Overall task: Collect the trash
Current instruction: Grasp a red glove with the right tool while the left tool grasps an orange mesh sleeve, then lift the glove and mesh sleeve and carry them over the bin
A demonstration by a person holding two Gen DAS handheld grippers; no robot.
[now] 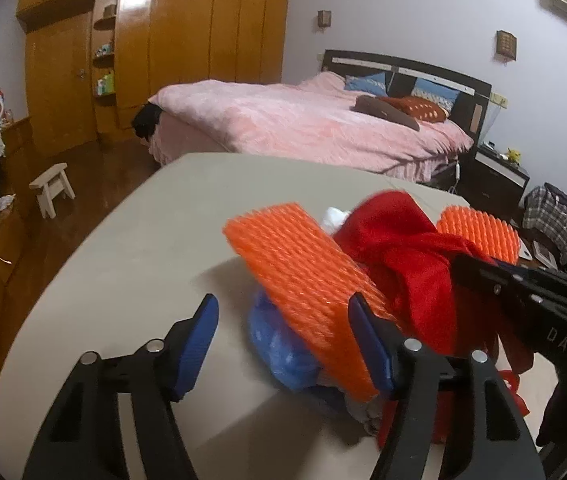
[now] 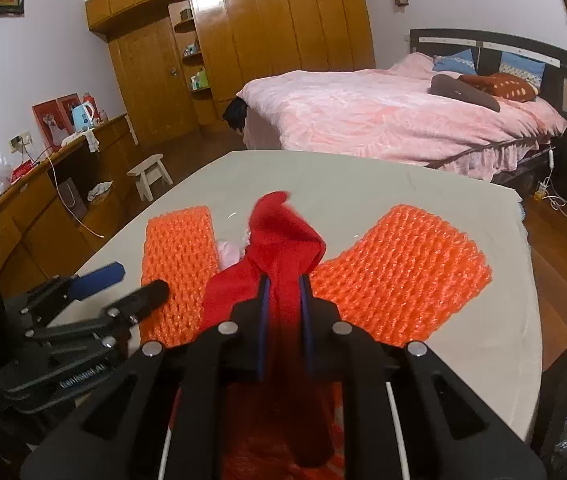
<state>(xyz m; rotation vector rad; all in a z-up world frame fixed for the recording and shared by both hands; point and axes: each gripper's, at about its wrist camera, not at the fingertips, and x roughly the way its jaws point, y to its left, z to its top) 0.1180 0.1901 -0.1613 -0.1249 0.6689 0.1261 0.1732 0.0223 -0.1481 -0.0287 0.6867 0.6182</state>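
On the beige table (image 1: 131, 240) lies a heap of trash: an orange foam net (image 1: 299, 272), a second orange net (image 1: 479, 232), a crumpled blue wrapper (image 1: 279, 344) and a red plastic bag (image 1: 403, 248). My left gripper (image 1: 283, 332) is open, its blue pads on either side of the blue wrapper and the near end of the orange net. My right gripper (image 2: 283, 292) is shut on the red bag (image 2: 283, 232) and holds its top bunched upright between the two nets (image 2: 181, 264) (image 2: 399, 272). The left gripper also shows at the left in the right wrist view (image 2: 123, 280).
A bed with a pink cover (image 1: 307, 120) stands behind the table. A wooden wardrobe (image 1: 187, 32) fills the back wall. A small white stool (image 1: 53, 188) and a low wooden counter (image 2: 43, 184) are on the left. Checked clothes (image 1: 551, 216) lie at the right.
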